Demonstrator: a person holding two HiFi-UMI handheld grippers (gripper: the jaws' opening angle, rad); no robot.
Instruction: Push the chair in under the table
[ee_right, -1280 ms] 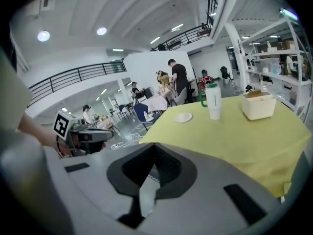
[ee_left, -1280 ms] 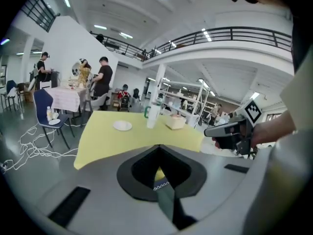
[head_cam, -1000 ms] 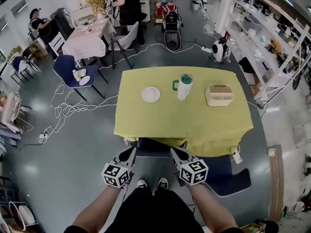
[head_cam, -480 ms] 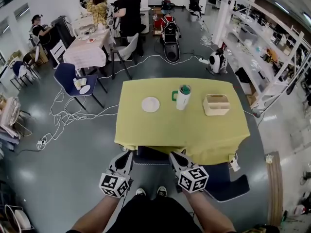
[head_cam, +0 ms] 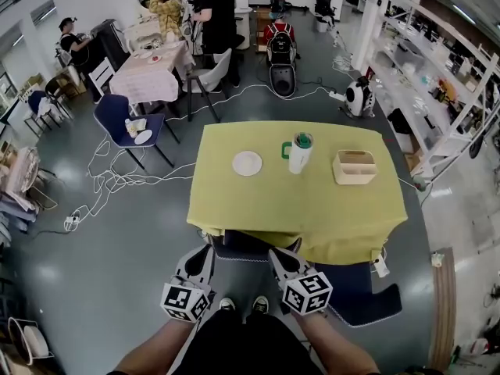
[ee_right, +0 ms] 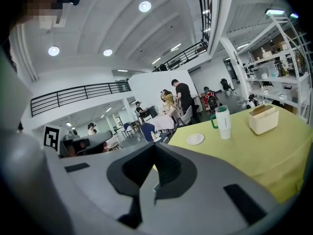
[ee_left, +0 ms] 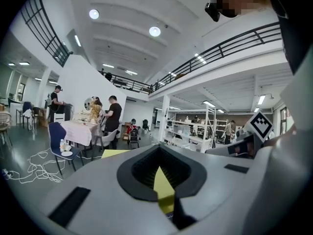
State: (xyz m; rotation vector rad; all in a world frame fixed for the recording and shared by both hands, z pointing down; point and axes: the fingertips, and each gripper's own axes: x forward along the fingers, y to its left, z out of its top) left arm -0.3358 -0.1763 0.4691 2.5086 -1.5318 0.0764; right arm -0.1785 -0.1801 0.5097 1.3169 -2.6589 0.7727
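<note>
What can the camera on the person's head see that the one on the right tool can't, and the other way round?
Only the head view: the dark chair at the near edge of the yellow table, and the person's shoes. Only the right gripper view: ceiling lights and a balcony railing. Both: the yellow table with its white plate, green-lidded tumbler and wooden box.

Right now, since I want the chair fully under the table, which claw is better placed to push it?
Right, slightly: the right claw, shut, sits at the chair back nearer its middle; the left claw is at its corner. Using both would likely push straighter.
</note>
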